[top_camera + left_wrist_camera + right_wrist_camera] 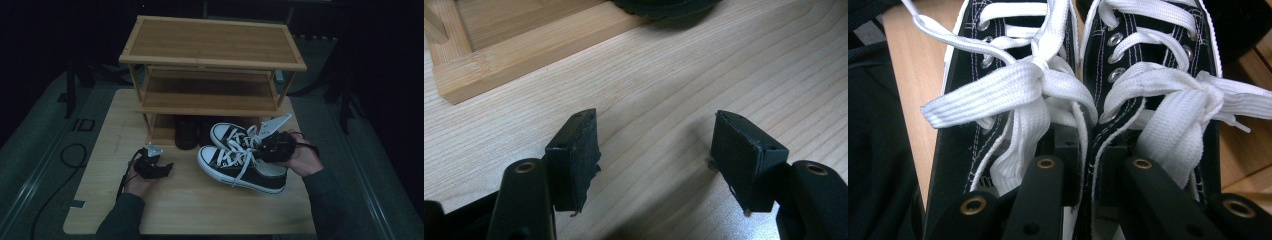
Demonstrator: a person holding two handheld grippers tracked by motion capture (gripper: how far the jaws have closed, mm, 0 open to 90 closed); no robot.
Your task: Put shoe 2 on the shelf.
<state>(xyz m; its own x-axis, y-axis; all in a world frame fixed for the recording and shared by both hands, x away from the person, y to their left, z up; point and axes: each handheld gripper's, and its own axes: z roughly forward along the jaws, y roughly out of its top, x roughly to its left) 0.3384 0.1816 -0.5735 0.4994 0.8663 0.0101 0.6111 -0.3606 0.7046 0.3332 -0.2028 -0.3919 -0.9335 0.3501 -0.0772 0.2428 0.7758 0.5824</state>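
A pair of black canvas sneakers with white laces and white toe caps sits in front of the rack: the near sneaker (235, 167) and the far sneaker (226, 134) lie side by side, toes to the left. My right gripper (274, 146) reaches into their heel ends. In the right gripper view each jaw goes down into one shoe, and the right gripper (1088, 145) is shut on the two inner walls (1091, 127) pressed together. Whether the soles touch the table I cannot tell. My left gripper (164, 168) lies low on the table to the left, open, and the left gripper (654, 145) holds nothing.
A bamboo shoe rack (210, 65) with three shelves stands at the back of the wooden table (200, 205). Dark shoes (186, 131) stand on its bottom shelf. The rack's lower frame (524, 50) lies just ahead of the left gripper. Cables trail over the floor at the left.
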